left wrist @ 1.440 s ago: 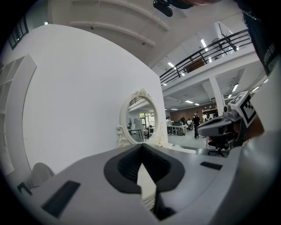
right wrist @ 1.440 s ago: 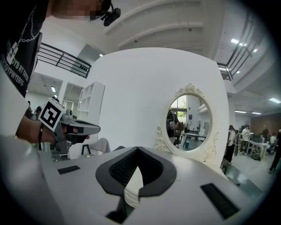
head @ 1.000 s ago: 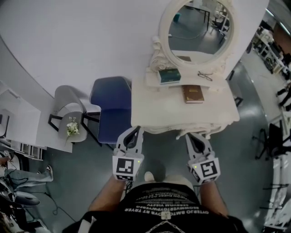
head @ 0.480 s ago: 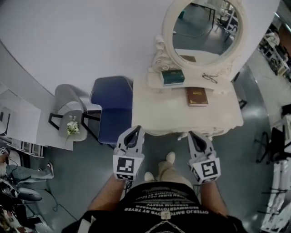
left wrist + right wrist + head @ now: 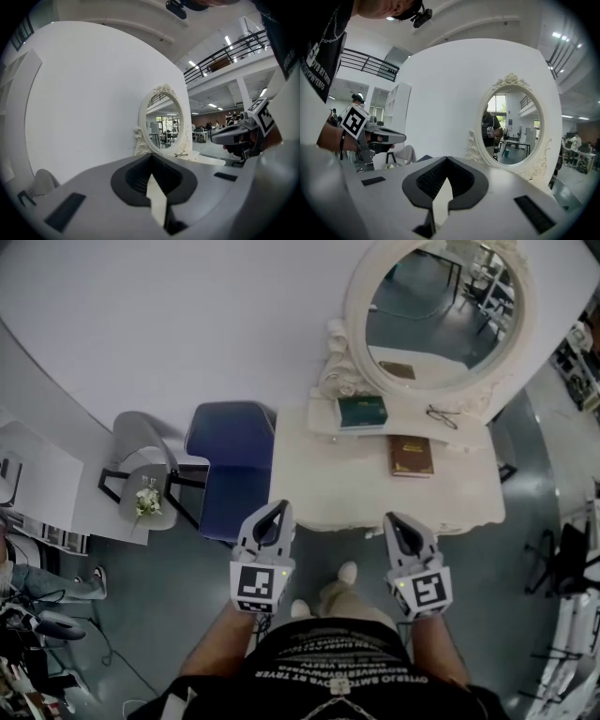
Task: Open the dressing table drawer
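Head view: my left gripper [image 5: 277, 509] and right gripper [image 5: 395, 520], both closed and empty, near the white dressing table [image 5: 328, 474].

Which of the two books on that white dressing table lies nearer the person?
The brown book, lying flat out on the open top of the dressing table. The green book sits farther back, right under the mirror.

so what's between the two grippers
In the head view, the person's shoes and grey floor lie between the left gripper and right gripper.
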